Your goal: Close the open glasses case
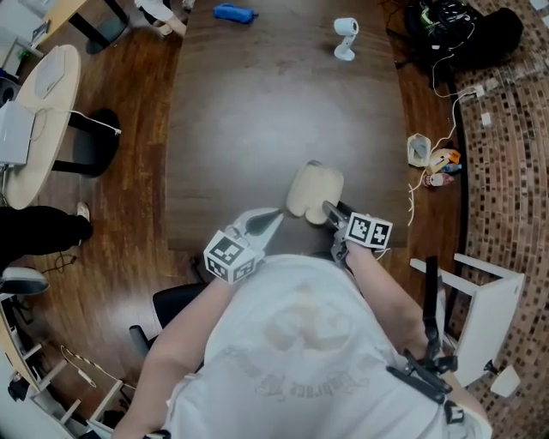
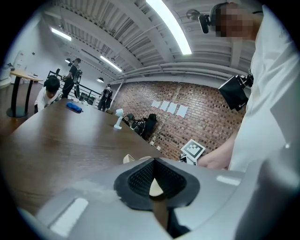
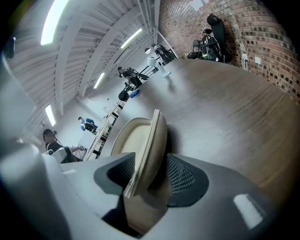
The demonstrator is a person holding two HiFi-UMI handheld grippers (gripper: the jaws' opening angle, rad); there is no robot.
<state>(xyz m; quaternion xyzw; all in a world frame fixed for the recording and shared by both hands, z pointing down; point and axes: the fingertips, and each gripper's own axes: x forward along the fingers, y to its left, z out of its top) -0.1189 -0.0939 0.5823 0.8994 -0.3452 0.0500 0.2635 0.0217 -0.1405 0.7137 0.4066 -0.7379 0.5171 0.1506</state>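
Observation:
A cream glasses case (image 1: 313,190) lies on the dark brown table (image 1: 257,111) near its front edge, with its lid standing up. In the right gripper view the raised lid (image 3: 143,140) stands edge-on between my right gripper's (image 3: 147,176) jaws; dark gaps show on both sides and the pads do not press it. In the head view my right gripper (image 1: 330,210) meets the case from the lower right. My left gripper (image 1: 273,221) points at the case's left end, its jaws together. Through the left gripper's (image 2: 156,180) pads only a cream sliver of the case (image 2: 156,188) shows.
A small white stand camera (image 1: 345,39) and a blue object (image 1: 233,13) sit at the table's far end. Right of the table, cables and small items (image 1: 431,157) lie on the floor by a black bag (image 1: 463,30). A white stool (image 1: 480,300) stands close on the right.

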